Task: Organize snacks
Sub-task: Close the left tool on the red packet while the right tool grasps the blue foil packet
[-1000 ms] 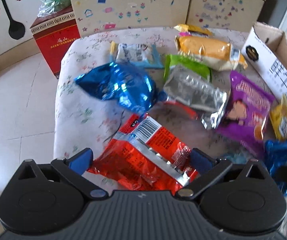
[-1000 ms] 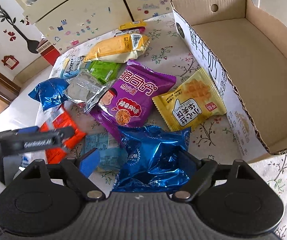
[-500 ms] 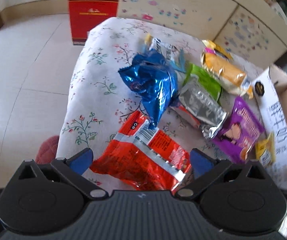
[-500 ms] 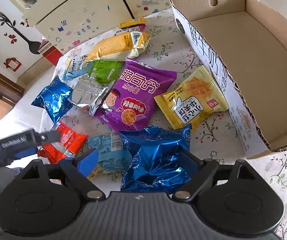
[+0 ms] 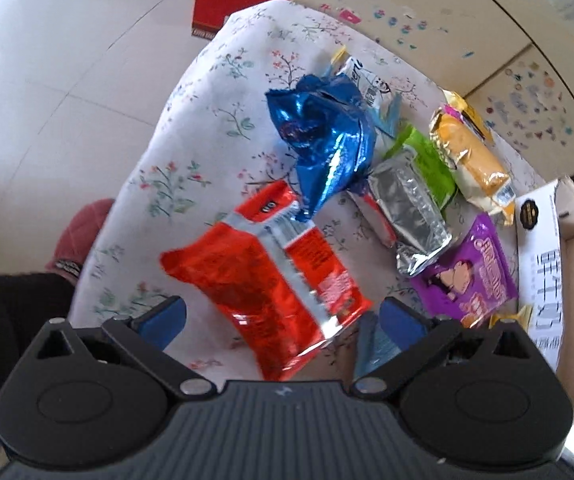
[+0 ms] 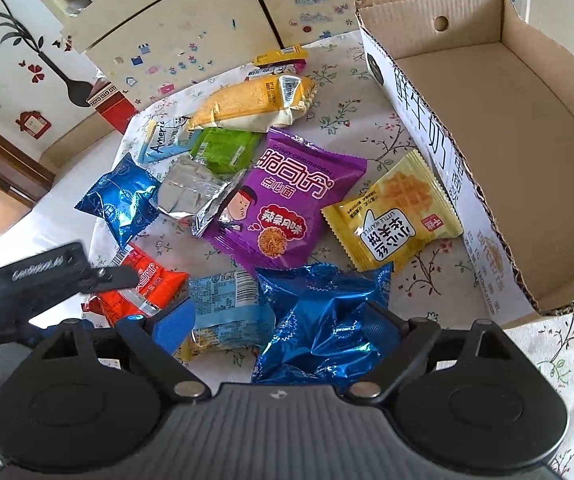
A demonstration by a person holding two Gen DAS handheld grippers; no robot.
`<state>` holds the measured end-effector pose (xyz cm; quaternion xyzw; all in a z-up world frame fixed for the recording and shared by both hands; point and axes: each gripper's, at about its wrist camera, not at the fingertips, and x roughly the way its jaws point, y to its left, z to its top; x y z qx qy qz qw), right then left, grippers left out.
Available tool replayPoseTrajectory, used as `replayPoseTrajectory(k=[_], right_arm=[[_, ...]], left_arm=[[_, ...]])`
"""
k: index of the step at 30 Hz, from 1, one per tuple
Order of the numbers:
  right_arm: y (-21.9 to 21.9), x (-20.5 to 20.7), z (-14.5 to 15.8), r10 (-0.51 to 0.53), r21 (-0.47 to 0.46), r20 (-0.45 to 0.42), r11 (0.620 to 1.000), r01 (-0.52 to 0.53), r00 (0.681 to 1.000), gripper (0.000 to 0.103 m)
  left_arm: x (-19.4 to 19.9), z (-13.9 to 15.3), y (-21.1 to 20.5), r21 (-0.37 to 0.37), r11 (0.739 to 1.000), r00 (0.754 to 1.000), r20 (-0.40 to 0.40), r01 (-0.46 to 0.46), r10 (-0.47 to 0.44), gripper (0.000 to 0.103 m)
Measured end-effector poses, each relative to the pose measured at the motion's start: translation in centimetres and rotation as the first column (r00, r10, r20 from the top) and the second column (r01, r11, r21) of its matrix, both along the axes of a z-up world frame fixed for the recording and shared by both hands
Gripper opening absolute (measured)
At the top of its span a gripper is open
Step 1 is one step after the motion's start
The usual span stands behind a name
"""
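Both tongs gape: our left tongs (image 5: 281,314) straddle the red snack pack (image 5: 271,280), our right tongs (image 6: 277,320) straddle a blue foil pack (image 6: 323,324) — neither pinched. Beside them on the floral desk (image 6: 399,280), the cardboard box (image 6: 527,128) holds nothing.

Glossy crinkled foil: red packet (image 5: 271,280), blue packet (image 6: 323,328), silver packet (image 6: 191,194). Matt corrugated cardboard box (image 6: 499,152). Beside box, floral cloth (image 6: 339,112), soft, matt.
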<state>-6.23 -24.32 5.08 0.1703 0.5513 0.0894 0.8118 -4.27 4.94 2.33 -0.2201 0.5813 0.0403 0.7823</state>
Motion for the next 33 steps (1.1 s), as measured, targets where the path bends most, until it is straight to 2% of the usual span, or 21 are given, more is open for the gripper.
replayPoseTrajectory(k=[2,7,9,12,15,17,21,22,23,27,30,33], right_arm=[[0.0,0.0,0.0,0.001,-0.007,-0.001,1.0,-0.001,1.0,0.094],[-0.3,0.0,0.0,-0.006,0.004,-0.005,1.0,0.007,1.0,0.094],[-0.5,0.0,-0.1,-0.015,0.008,-0.01,1.0,0.015,1.0,0.094],[-0.8,-0.1,-0.2,-0.025,0.019,-0.021,1.0,0.025,0.999,0.094],[-1.1,-0.2,-0.3,-0.033,0.022,-0.033,0.999,0.033,0.999,0.094],[-1.1,-0.2,-0.4,-0.035,0.02,-0.039,0.999,0.035,0.999,0.094],[-0.7,-0.1,-0.7,-0.018,0.0,-0.047,1.0,0.018,0.999,0.094],[-0.5,-0.1,-0.8,-0.012,-0.011,-0.047,1.0,0.012,0.999,0.094],[-0.3,0.0,-0.9,-0.006,-0.023,-0.047,1.0,0.005,0.999,0.094],[0.5,0.2,-1.3,0.016,-0.073,-0.045,0.997,-0.019,0.999,0.094],[0.8,0.5,-1.6,0.018,-0.094,-0.048,0.995,-0.023,0.999,0.094],[1.0,0.7,-1.7,0.019,-0.113,-0.044,0.993,-0.024,0.999,0.094]], left_arm=[[0.5,-0.1,-0.8,0.004,1.0,1.0,-0.005,-0.025,0.025,0.102],[1.5,-1.3,-2.1,0.083,0.996,0.999,-0.025,-0.032,0.034,0.102],[1.8,-1.8,-2.8,0.164,0.986,0.999,-0.03,0.016,-0.011,0.102],[2.0,-2.4,-3.5,0.268,0.955,0.992,-0.031,0.124,-0.12,0.102],[1.9,-2.4,-3.1,0.298,0.938,0.983,-0.011,0.178,-0.183,0.103],[1.9,-2.4,-3.1,0.325,0.914,0.967,-0.006,0.242,-0.254,0.103],[1.3,-2.0,-4.0,0.413,0.822,0.904,-0.008,0.392,-0.427,0.103],[1.3,-2.0,-4.0,0.414,0.81,0.891,-0.006,0.415,-0.453,0.103],[1.3,-2.0,-3.8,0.406,0.81,0.886,0.0,0.423,-0.463,0.103],[1.9,-2.6,-2.3,0.303,0.861,0.9,0.028,0.408,-0.436,0.103],[1.9,-2.6,-2.6,0.318,0.842,0.881,0.041,0.436,-0.472,0.103],[2.3,-2.7,-2.7,0.309,0.843,0.879,0.043,0.44,-0.475,0.103]])
